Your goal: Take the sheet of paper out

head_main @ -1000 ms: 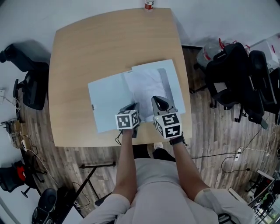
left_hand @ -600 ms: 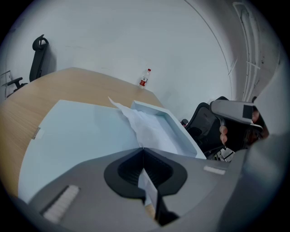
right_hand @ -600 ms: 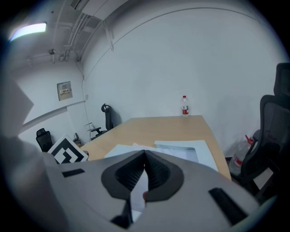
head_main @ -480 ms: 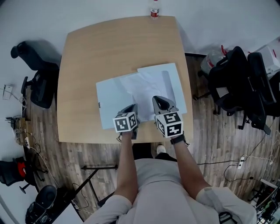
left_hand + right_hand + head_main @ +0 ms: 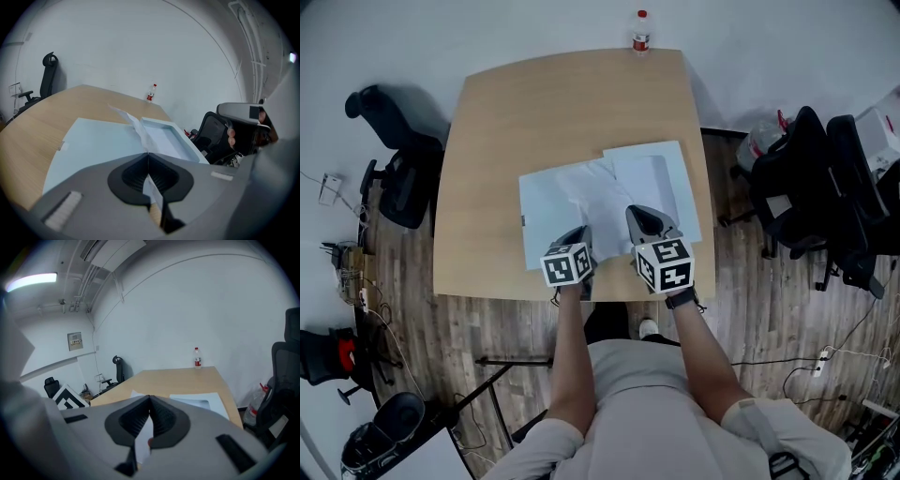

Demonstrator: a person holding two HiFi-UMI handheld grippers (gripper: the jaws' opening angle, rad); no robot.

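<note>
A pale blue flat box point(image 5: 661, 178) lies open on the wooden table point(image 5: 534, 112), its lid point(image 5: 546, 220) folded out to the left. A crumpled white sheet of paper point(image 5: 592, 192) rises from the box toward me. My left gripper point(image 5: 582, 236) is shut on the sheet's near edge; in the left gripper view the paper point(image 5: 136, 125) runs into the closed jaws point(image 5: 148, 155). My right gripper point(image 5: 643, 220) is likewise shut on the sheet, and a white strip of it point(image 5: 144, 439) shows between its pads point(image 5: 150, 400). The box tray point(image 5: 164, 138) is beyond.
A water bottle point(image 5: 641, 30) stands at the table's far edge, also visible as a bottle point(image 5: 197, 357) in the right gripper view. Black office chairs stand left point(image 5: 398, 178) and right point(image 5: 811, 178) of the table. Cables lie on the wooden floor.
Both grippers have lifted up and back toward me with the sheet's near edge, drawing the paper up out of the box. The box itself has stayed put.
</note>
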